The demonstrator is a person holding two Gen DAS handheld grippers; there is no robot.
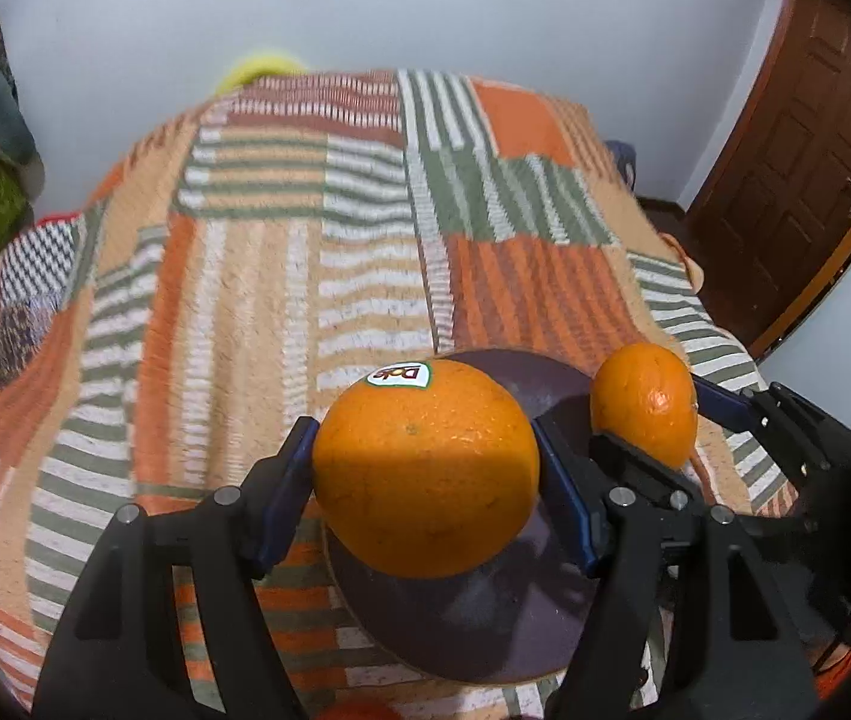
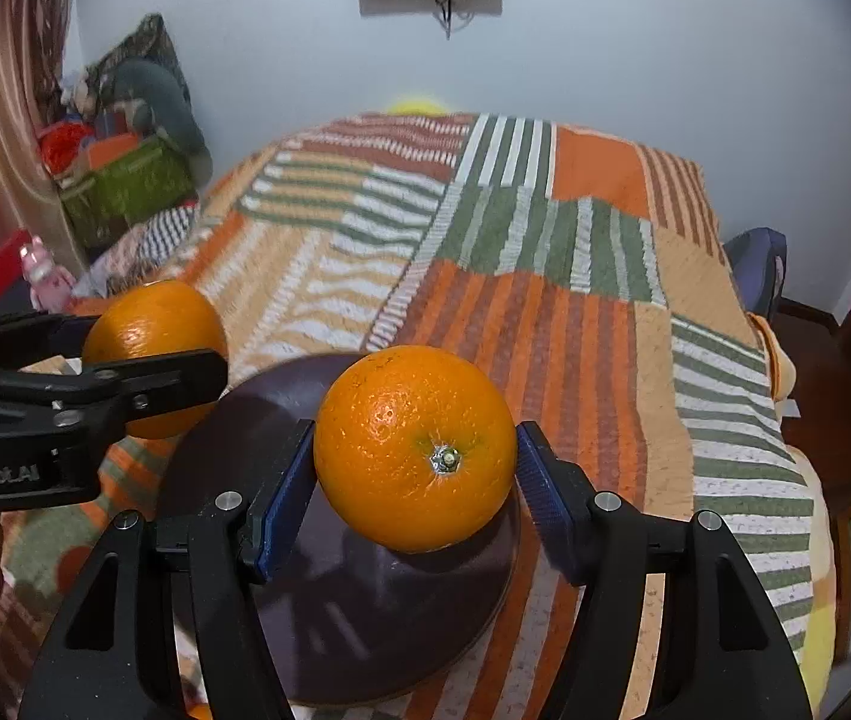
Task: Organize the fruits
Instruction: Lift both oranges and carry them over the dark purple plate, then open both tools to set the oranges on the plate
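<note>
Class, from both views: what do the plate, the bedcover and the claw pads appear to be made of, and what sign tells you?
Plate: dark, smooth, faintly glossy, perhaps plastic or glazed ceramic; it shows soft reflections.
Bedcover: woven fabric, matte; nubby striped patches.
Pads: blue, ribbed, probably rubber or plastic.

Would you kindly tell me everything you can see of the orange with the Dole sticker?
The orange with the Dole sticker is round, bright and glossy, with finely dimpled peel and a small dot-like navel facing the camera. A white, green-edged Dole sticker sits on its upper far side. Its lower half lies in shadow. It is clamped on both flanks between the blue pads of the left hand-held gripper, above a dark round plate; whether it touches the plate cannot be told.
</note>
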